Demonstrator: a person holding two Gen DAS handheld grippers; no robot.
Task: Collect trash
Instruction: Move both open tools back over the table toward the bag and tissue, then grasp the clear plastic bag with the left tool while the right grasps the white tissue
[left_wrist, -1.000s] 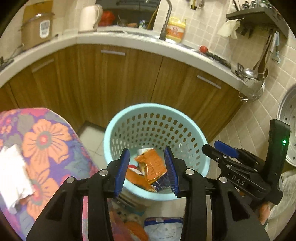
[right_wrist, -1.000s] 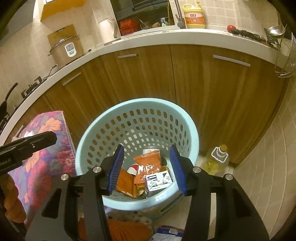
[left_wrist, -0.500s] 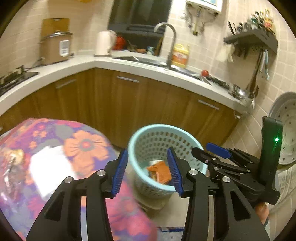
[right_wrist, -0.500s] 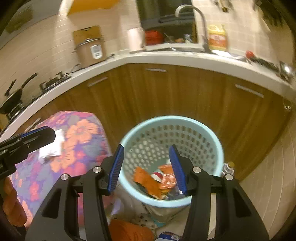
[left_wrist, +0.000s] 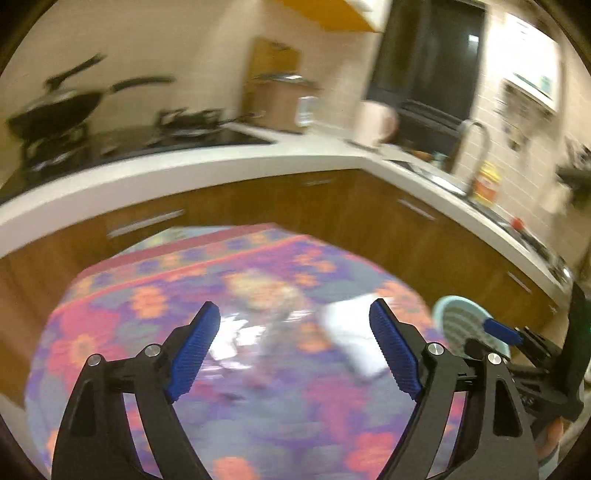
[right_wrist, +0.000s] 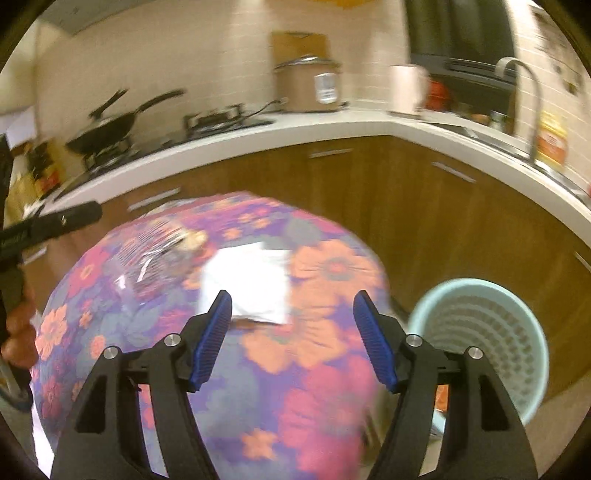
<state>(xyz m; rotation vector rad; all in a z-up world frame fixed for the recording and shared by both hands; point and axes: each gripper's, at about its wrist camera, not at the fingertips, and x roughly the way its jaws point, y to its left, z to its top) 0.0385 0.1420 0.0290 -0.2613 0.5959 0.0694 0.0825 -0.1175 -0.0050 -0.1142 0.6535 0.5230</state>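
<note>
1. Left wrist view: the left gripper (left_wrist: 294, 343) is released, its blue-padded jaws spread wide with nothing between them, above a bench covered by a floral cloth (left_wrist: 192, 398) in purple, pink and orange.
2. On that cloth, seen between the jaws, lies a crumpled clear plastic wrapper (left_wrist: 255, 332); motion blur hides its details.
3. Just right of the wrapper, near the right jaw, lies a white paper napkin (left_wrist: 351, 332), flat on the cloth.
4. At the right edge stands a light blue perforated basket (left_wrist: 461, 321), beside the bench and lower than its top; its contents cannot be made out here.
5. The right gripper (left_wrist: 498, 330) shows partly in front of the basket, one blue pad visible.
6. Behind runs a white countertop (left_wrist: 221, 166) over brown cabinets, carrying a black wok (left_wrist: 55, 110) on the stove.
7. Right wrist view: the right gripper (right_wrist: 292, 338) is likewise released, jaws wide apart and holding nothing, over the floral cloth (right_wrist: 314, 350).
8. The white paper napkin (right_wrist: 247, 284) lies just beyond the left jaw's tip, with the clear plastic wrapper (right_wrist: 155, 254) just left of it.
9. The basket (right_wrist: 484, 339) stands on the floor to the right of the bench.
10. A black finger of the left gripper (right_wrist: 55, 223) reaches in from the left edge, above the cloth's far side.
11. A rice cooker (right_wrist: 306, 86) sits on the countertop behind.
</note>
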